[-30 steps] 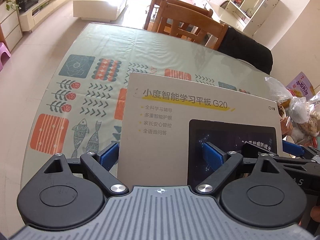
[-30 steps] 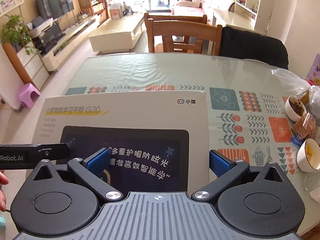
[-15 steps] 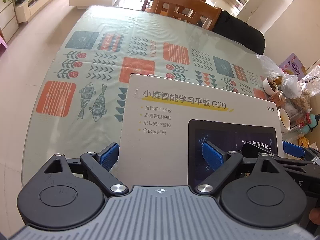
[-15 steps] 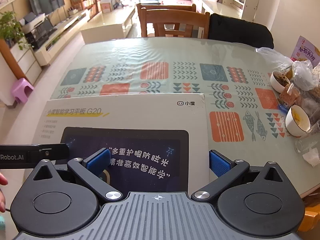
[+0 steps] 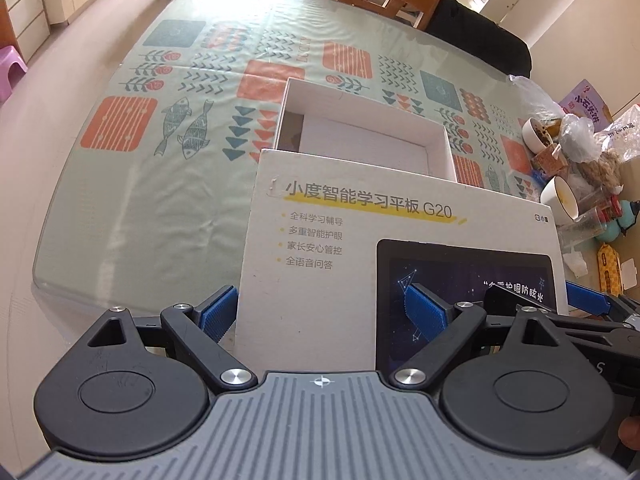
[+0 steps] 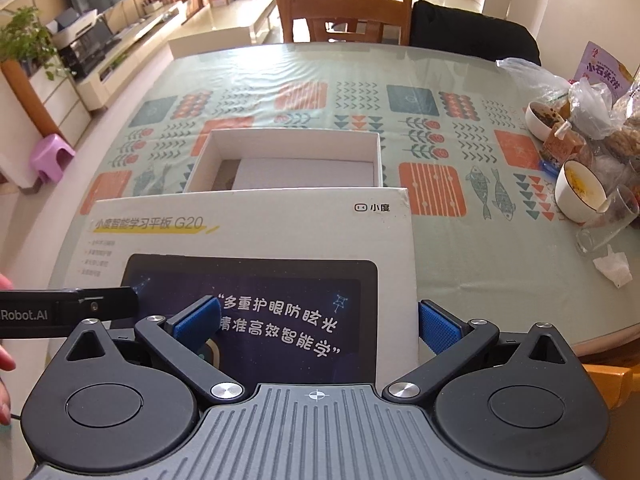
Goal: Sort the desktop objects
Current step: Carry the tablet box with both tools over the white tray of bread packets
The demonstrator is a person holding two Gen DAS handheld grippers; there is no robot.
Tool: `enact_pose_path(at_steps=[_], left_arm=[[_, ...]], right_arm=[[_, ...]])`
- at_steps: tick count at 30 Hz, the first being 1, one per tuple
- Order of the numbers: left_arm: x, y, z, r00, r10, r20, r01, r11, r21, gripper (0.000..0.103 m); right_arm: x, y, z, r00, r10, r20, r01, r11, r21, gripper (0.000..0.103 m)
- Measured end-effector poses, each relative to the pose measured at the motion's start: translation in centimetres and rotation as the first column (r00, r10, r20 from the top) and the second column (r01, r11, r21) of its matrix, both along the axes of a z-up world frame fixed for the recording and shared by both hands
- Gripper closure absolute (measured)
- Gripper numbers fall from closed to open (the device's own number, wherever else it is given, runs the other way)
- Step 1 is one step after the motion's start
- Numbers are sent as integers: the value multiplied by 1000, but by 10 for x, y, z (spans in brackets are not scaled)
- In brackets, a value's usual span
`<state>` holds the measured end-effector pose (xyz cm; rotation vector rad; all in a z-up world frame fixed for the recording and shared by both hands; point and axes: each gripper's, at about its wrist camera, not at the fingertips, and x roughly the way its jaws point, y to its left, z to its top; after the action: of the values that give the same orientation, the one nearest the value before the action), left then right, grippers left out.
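Lid point(image 5: 360, 240) has risen off the open box point(image 5: 360, 128), clamped between left tongs point(image 5: 320, 312) and right tongs point(image 6: 316, 326)

We see the table point(image 6: 280, 68) bare on its far and left parts, so a gripper can pass freely there around the open box point(image 6: 288, 142). On the right edge, bowls point(image 6: 582, 190), a glass point(image 6: 608, 220), plastic bags point(image 6: 592, 100) and a crumpled tissue point(image 6: 612, 268) crowd the way. The lid point(image 5: 360, 248) held between us and the box covers the near approach, and chairs point(image 6: 344, 16) stand behind the far edge.
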<state>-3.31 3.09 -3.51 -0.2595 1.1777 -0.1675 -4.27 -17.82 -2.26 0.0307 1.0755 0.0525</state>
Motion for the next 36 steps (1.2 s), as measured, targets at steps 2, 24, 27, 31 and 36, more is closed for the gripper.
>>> enact_pose_path(at_steps=[2,24,27,31,36], left_arm=[[-11,-5,0,1000,1,-4,-1,1000,0,0],[-63,-33,-6,999,-41,-30,41,999,10,0],[-66,-33,-7,998,-46,-36,47,999,12,0],[-68,-33,-8,998,-49,-43,50,999,18,0],[-69,-31,-8,998,-47,-44,49,998,28,0]], right_arm=[[-11,-4,-1,1000,2,-2,-2,1000,-1,0],[-72,-33,-9,999,-30,-28,30,1000,8,0],[-75,-33,-11,999,-33,-35,34,999,10,0],[-77,-33,-14,998,-35,-43,36,999,17,0],[-77,-31,-16,998,-34,-51,35,999,28,0]])
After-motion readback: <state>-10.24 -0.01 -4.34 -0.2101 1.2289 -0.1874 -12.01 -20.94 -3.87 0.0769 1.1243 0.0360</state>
